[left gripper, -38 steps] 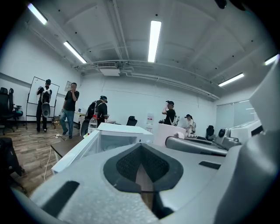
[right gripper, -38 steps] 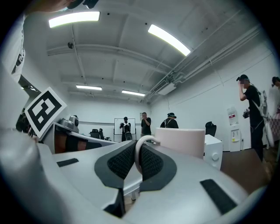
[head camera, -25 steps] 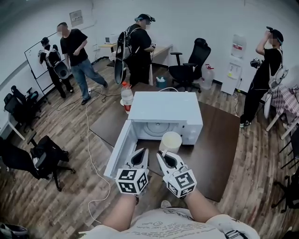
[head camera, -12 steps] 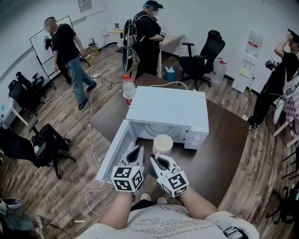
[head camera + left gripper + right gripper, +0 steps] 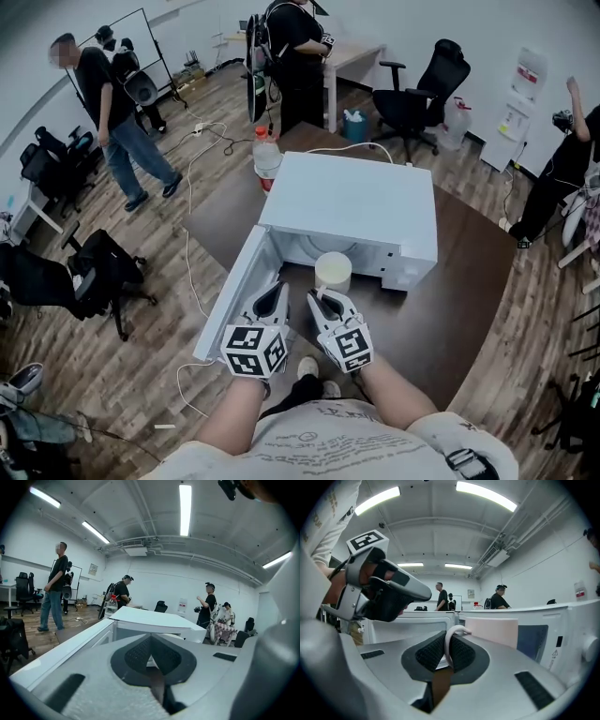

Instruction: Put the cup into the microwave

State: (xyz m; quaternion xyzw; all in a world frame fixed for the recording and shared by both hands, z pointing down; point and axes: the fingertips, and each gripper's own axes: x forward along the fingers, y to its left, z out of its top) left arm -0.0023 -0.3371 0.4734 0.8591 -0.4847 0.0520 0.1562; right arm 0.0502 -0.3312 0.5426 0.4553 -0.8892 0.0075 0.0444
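The white microwave (image 5: 352,206) stands on the dark table with its door (image 5: 232,292) swung open to the left. A cream cup (image 5: 333,271) is at the mouth of the cavity. My right gripper (image 5: 318,301) is shut on the cup's thin handle (image 5: 448,645), and the cup's pale body (image 5: 492,630) fills the space just beyond the jaws. My left gripper (image 5: 275,294) is beside it on the left, shut with nothing in it, pointing at the open door (image 5: 61,644) and the microwave (image 5: 154,620). I cannot tell whether the cup rests on anything.
A clear bottle with a red label (image 5: 267,157) stands on the dark table (image 5: 459,309) behind the microwave's left corner. Several people stand around the room, with office chairs (image 5: 417,84) behind and at left. A white cable (image 5: 192,272) runs over the wooden floor.
Both grippers have moved forward together, and the cup has gone from in front of the microwave to the mouth of its cavity. The people in the room have shifted.
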